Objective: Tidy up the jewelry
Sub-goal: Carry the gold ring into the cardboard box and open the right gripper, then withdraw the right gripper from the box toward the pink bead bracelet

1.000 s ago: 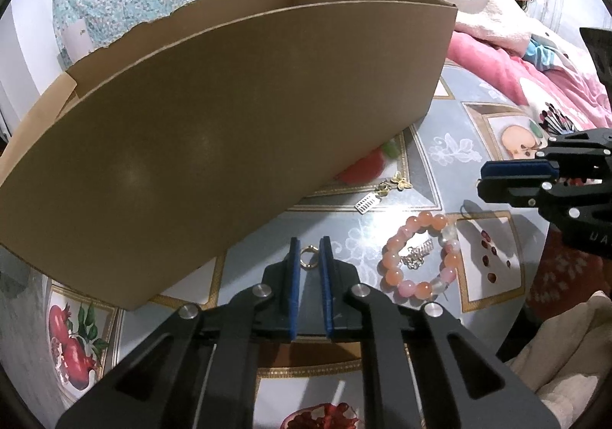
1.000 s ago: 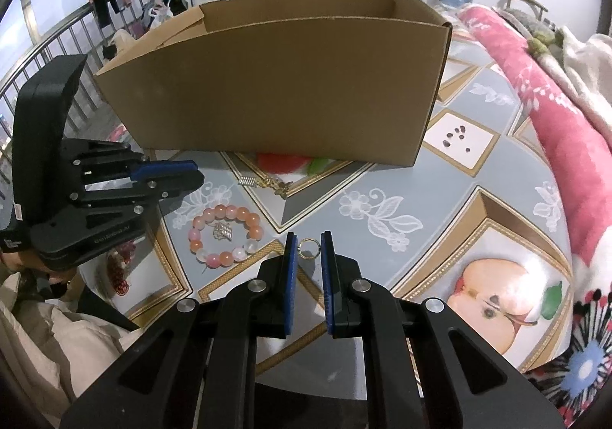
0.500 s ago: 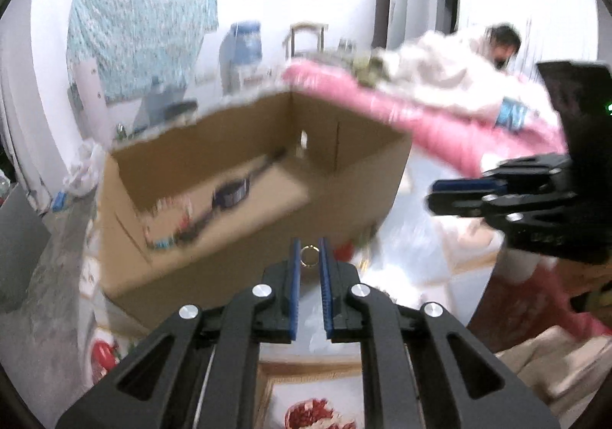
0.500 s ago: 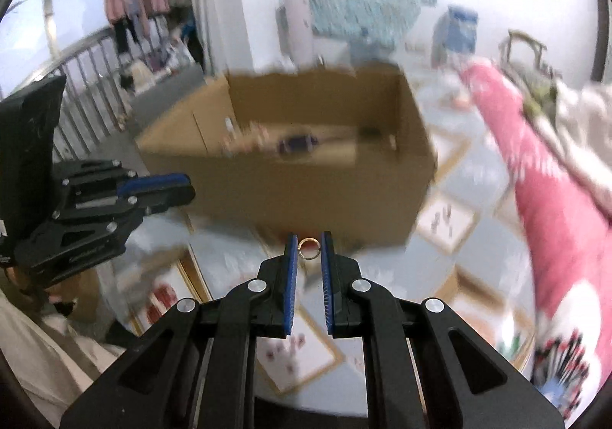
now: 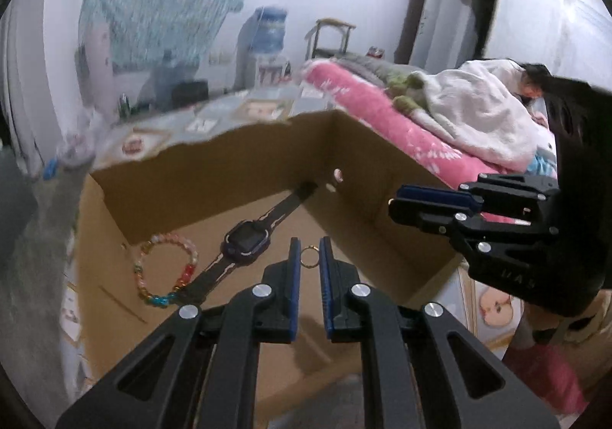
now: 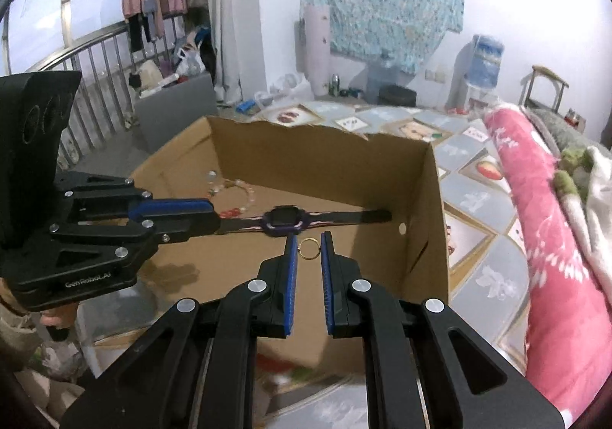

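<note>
L gripper (image 5: pixel 310 247) pinches a small gold ring (image 5: pixel 309 257) betw its 2 blue pads, narrow gap, ring at the tips. 1 s ago it sat low by the table w/ the box wall blocking view; now it's lifted and hangs over the open cardboard box (image 5: pixel 229 169). Inside box, L to R: bead bracelet (image 5: pixel 165 268), then dark watch (image 5: pixel 244 243) lying diagonal. R gripper (image 6: pixel 308 243) likewise nips a gold ring (image 6: pixel 308 248), narrow gap, and has come up from table level to hover above box interior, just nr the watch. Blur at 0.5 s ago, sharper now, so the swing looks about finished. Means: both rings are carried over the drop zone; prob next is releasing them into the box. Pink bracelet and pendants on the table are out of view, likely still to do.
</note>
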`<control>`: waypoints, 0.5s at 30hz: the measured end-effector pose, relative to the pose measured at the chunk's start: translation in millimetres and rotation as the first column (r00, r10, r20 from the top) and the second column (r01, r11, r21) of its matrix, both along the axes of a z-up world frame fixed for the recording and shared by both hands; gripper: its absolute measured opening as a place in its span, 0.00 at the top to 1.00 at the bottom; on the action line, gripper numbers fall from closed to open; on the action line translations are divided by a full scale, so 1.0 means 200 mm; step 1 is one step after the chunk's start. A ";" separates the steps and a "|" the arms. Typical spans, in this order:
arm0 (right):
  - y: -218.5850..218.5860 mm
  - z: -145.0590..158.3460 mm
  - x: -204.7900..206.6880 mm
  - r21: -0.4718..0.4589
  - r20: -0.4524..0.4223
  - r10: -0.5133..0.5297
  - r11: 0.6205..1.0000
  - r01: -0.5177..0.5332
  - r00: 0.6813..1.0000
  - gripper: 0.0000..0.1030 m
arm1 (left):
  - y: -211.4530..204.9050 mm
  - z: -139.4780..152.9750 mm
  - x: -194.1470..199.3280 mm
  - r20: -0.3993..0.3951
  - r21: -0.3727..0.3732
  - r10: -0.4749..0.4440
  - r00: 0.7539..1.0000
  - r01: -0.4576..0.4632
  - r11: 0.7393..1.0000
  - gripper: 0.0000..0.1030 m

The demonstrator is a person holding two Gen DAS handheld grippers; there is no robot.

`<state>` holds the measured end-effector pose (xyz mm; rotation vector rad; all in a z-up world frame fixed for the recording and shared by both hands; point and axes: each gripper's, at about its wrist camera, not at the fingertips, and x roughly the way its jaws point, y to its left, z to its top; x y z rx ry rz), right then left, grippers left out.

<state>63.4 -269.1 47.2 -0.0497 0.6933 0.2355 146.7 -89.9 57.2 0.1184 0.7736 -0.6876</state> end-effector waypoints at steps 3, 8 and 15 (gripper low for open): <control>-0.06 -0.01 0.08 0.039 -0.039 -0.018 0.999 0.019 0.999 0.87 | -0.01 -0.03 0.11 -0.068 -0.005 0.033 0.997 -0.034 0.999 0.91; -0.15 0.06 0.08 0.096 -0.007 -0.056 0.994 0.056 0.998 0.77 | 0.04 -0.05 0.22 -0.178 -0.068 0.062 0.982 -0.075 0.995 0.80; -0.25 0.15 0.00 0.132 0.047 -0.115 0.985 0.108 0.992 0.75 | 0.12 0.00 0.21 -0.165 -0.125 0.081 0.983 -0.102 0.987 0.77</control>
